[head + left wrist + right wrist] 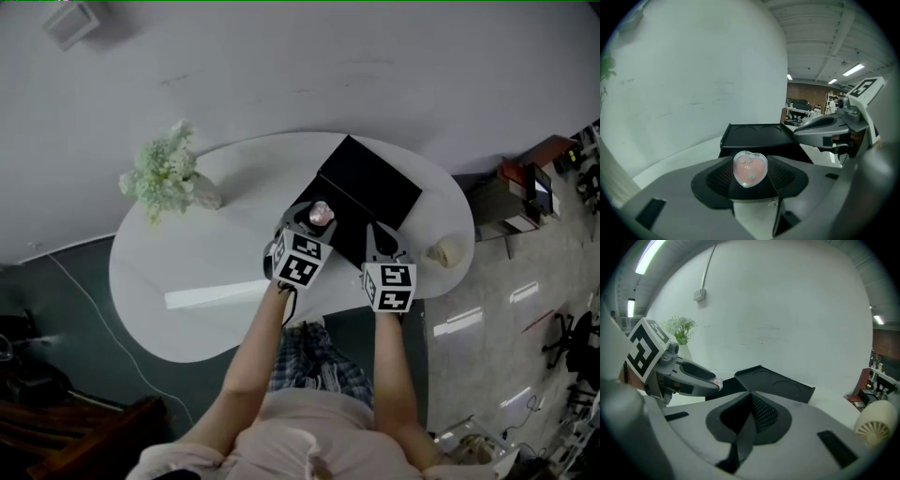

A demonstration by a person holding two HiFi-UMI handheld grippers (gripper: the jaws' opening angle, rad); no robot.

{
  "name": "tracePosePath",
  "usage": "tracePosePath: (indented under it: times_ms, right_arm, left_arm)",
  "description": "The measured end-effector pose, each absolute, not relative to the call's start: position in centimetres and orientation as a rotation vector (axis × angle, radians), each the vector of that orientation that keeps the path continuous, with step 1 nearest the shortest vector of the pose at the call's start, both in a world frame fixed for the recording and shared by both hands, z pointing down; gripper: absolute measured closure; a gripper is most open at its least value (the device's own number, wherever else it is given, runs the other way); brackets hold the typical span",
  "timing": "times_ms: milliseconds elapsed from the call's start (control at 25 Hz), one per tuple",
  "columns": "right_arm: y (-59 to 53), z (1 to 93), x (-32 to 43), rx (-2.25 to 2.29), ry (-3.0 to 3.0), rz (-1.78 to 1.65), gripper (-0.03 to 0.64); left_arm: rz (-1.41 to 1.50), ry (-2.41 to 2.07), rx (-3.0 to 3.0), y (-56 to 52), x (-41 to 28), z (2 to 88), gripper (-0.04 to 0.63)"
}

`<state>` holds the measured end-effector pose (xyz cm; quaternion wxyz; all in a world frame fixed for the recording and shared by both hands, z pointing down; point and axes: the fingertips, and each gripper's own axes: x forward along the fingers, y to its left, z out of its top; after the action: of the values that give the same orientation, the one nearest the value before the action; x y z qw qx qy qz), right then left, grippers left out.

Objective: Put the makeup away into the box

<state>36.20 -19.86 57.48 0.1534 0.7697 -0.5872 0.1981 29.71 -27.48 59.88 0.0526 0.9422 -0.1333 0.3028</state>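
Nearest the person, both forearms reach out over the white oval table (pixel 187 253), a gripper in each hand. The left gripper (pixel 751 180) has its jaws partly closed and clamped on a small heart-shaped compact (pixel 750 168), clear-cased with a pink centre, which stands with its heart face turned back toward the gripper's camera and its point downward. The right gripper (pixel 751 404) has its jaws pressed together with nothing between them, and sits beside the left one, to its right in the head view. Straight ahead of the compact, just beyond the left jaws' tips, lies the black box (pixel 754 136). Its long side runs across the left gripper's line of reach, and a flat panel bearing two shallow round recesses shows on it. That panel looks like a raised lid behind a darker base, though the interior cannot be made out. I judge the left hand the one to finish this step, since it carries the compact and already points at the box's near edge, so the move ahead is a short advance forward and down before letting go. Further off stand a cream ribbed round object (pixel 876 425) near the table's right end and a vase of pale flowers (pixel 164 173) at the left.
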Motion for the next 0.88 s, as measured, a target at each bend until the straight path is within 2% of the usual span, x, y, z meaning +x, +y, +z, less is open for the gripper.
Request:
tracePosePath:
  times_ms: [360,880]
  right_arm:
    - [-21.2,58.6,36.9,2.16,-1.715,0.625,0.6]
    - [-20.3,58.9,37.7,2.152,-1.707,0.663,0.6]
  left_arm:
    - [1.088,-0.281,2.812,-26.3,32.9,62.7,0.348]
    - [1.261,-0.228,2.757,-25.6,33.4,64.9,0.348]
